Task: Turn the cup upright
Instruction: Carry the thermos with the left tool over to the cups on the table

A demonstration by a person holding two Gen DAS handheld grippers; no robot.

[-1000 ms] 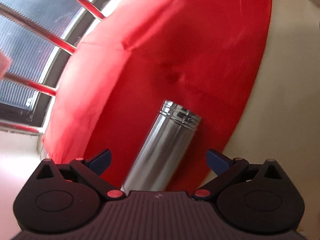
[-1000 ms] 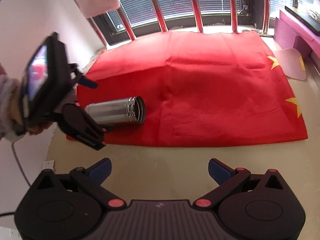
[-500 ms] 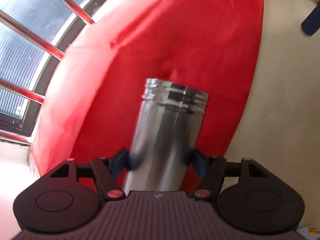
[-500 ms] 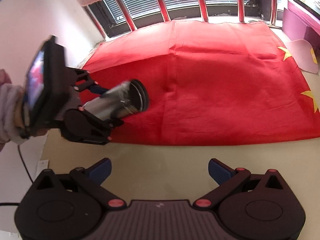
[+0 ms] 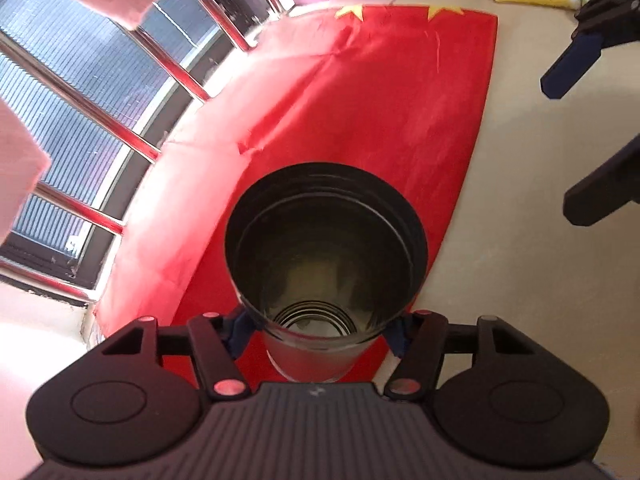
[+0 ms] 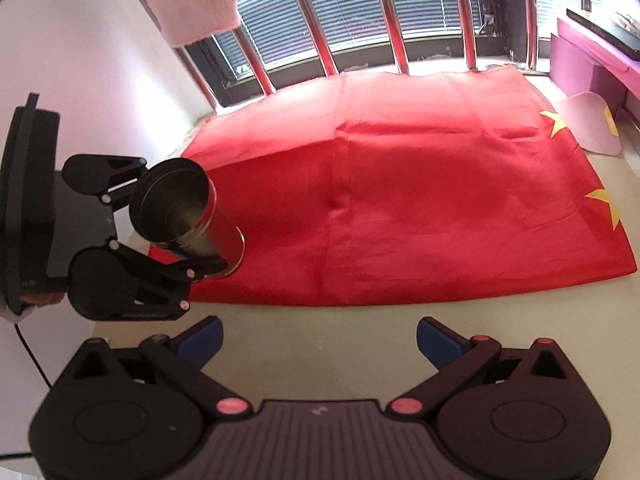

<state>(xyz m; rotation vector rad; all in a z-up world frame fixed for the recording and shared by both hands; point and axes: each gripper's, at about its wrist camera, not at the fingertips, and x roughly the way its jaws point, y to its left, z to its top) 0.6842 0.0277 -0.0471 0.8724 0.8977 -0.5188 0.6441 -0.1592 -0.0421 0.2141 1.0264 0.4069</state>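
The steel cup (image 5: 320, 344) is a tall cylinder held in my left gripper (image 5: 320, 330), which is shut on its lower body. Its open mouth faces the left wrist camera, so I look down into it. In the right wrist view the cup (image 6: 188, 216) is tilted, mouth up and to the left, its base low over the left edge of the red cloth (image 6: 420, 216); the left gripper (image 6: 200, 256) clamps it near the base. My right gripper (image 6: 318, 334) is open and empty over the beige surface in front of the cloth.
The red cloth with yellow stars (image 5: 380, 92) covers most of the beige surface (image 6: 320, 320). Metal window bars (image 6: 320, 36) stand behind it. A pink towel (image 6: 192, 0) hangs above. A pink box (image 6: 592, 60) and a pink pad (image 6: 588, 124) lie at the right.
My left gripper closed on the lying cup, lifted it off the cloth and swung its mouth upward toward the camera. The right gripper stayed open and nearly still.
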